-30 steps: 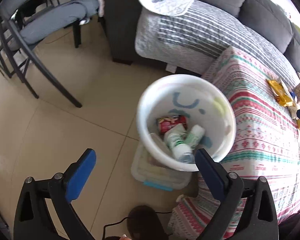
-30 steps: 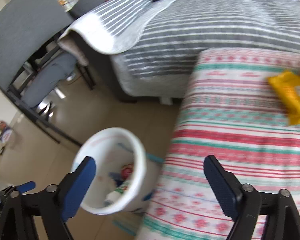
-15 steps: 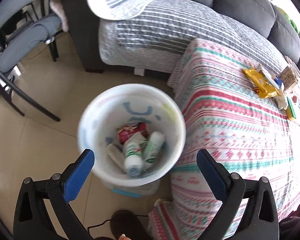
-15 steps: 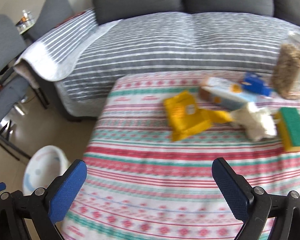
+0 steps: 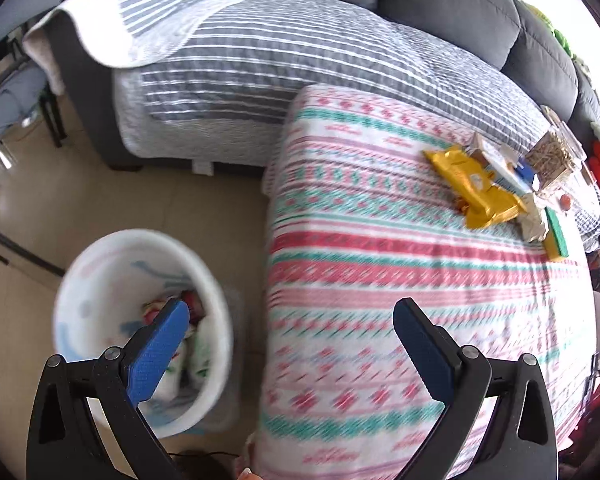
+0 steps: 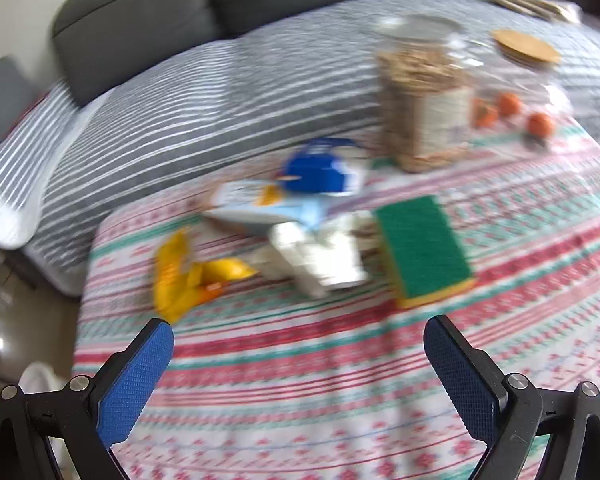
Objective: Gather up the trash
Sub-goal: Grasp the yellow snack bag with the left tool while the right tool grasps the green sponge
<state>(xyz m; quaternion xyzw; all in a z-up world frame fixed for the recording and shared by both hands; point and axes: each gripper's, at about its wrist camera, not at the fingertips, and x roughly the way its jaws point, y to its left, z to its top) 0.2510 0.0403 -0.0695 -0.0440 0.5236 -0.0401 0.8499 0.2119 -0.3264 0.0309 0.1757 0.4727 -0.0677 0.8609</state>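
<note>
A white bin (image 5: 100, 280) holding bottles and wrappers stands on the floor left of the patterned table (image 5: 380, 280). My left gripper (image 5: 292, 320) hangs open and empty over the table's left edge, its left finger over the bin. On the table lie a yellow wrapper (image 5: 476, 188) (image 6: 184, 276), a crumpled white wrapper (image 6: 320, 256), a pale blue carton (image 6: 260, 208) and a blue packet (image 6: 316, 172). My right gripper (image 6: 300, 344) is open and empty above the tablecloth (image 6: 320, 400), short of this litter. The right view is blurred.
A green and yellow sponge (image 6: 424, 248), a glass jar of cereal (image 6: 424, 100), small orange fruits (image 6: 508, 106) and a cork lid (image 6: 524, 46) share the table. Behind it runs a grey sofa with a striped cover (image 5: 300, 60). A chair (image 5: 4, 92) stands far left.
Both grippers have swung right, from over the bin toward the table. The bin slid to the lower left in the left view and almost out of the right view; the litter came nearer.
</note>
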